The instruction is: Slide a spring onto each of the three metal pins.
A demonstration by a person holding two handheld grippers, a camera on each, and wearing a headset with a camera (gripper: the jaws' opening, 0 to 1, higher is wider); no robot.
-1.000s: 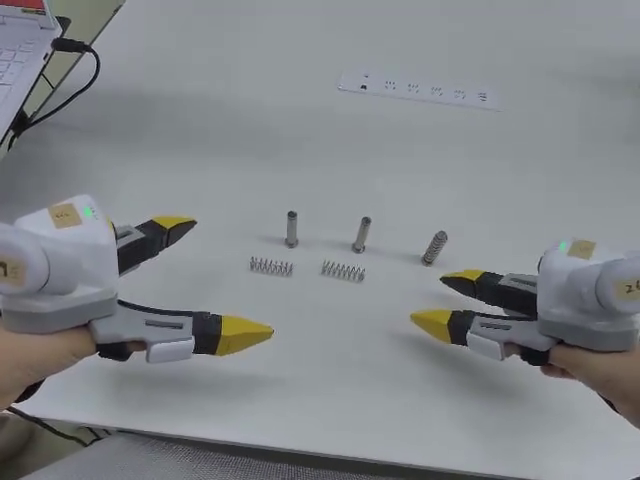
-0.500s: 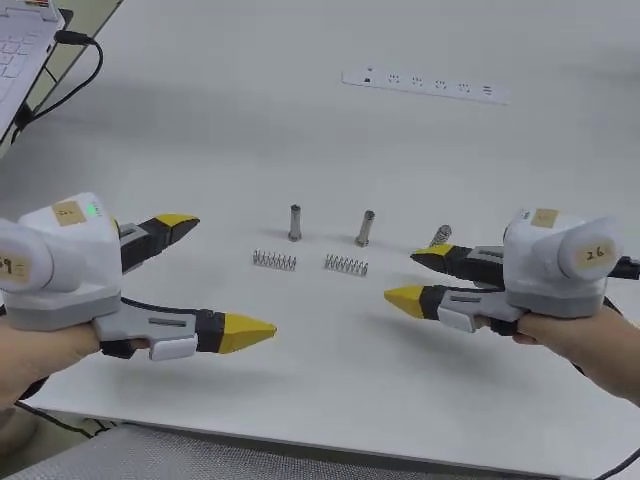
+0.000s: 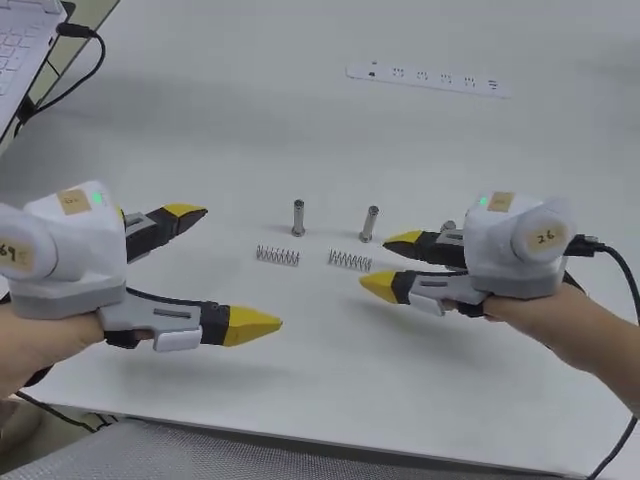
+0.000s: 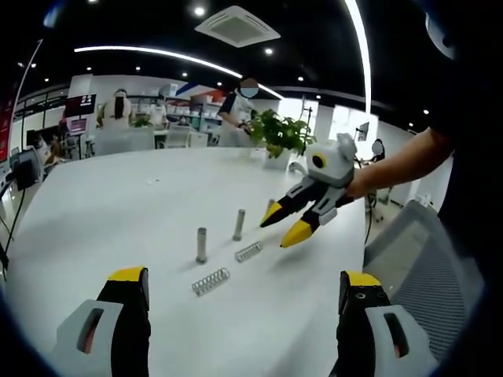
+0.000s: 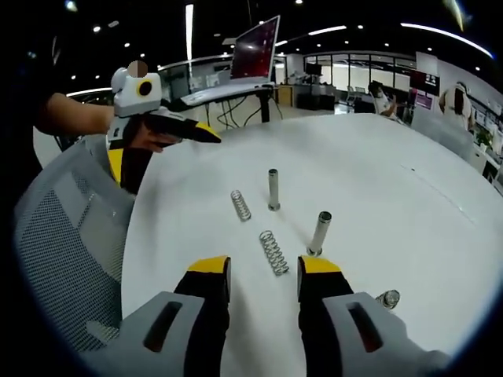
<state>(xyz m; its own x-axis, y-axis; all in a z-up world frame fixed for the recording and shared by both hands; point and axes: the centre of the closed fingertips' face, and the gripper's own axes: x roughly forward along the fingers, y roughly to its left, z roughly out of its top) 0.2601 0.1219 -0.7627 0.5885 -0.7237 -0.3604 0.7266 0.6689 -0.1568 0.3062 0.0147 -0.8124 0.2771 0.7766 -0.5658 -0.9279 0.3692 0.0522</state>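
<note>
White counter point(image 3: 300, 130) carried left steel pin point(image 3: 298, 217) and middle steel pin point(image 3: 370, 223), both upright and bare. Left coiled wire spring point(image 3: 277, 256) and middle coiled wire spring point(image 3: 349, 261) lay just before them. Third pin point(image 5: 387, 298): could not tell if sprung.

Right gripper point(image 3: 385, 262) hovered near middle coiled wire spring, fingers slightly parted, empty. Left gripper point(image 3: 235, 267) well apart, fingers spread wide, empty.

Step judged: approach to spring pickup. Next move called for descent, pinch near one end, then bore lined over pin.

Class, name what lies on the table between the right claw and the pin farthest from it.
A loose spring, lying on its side just ahead of the right claw, short of the far pin. The right gripper view shows this.
</note>
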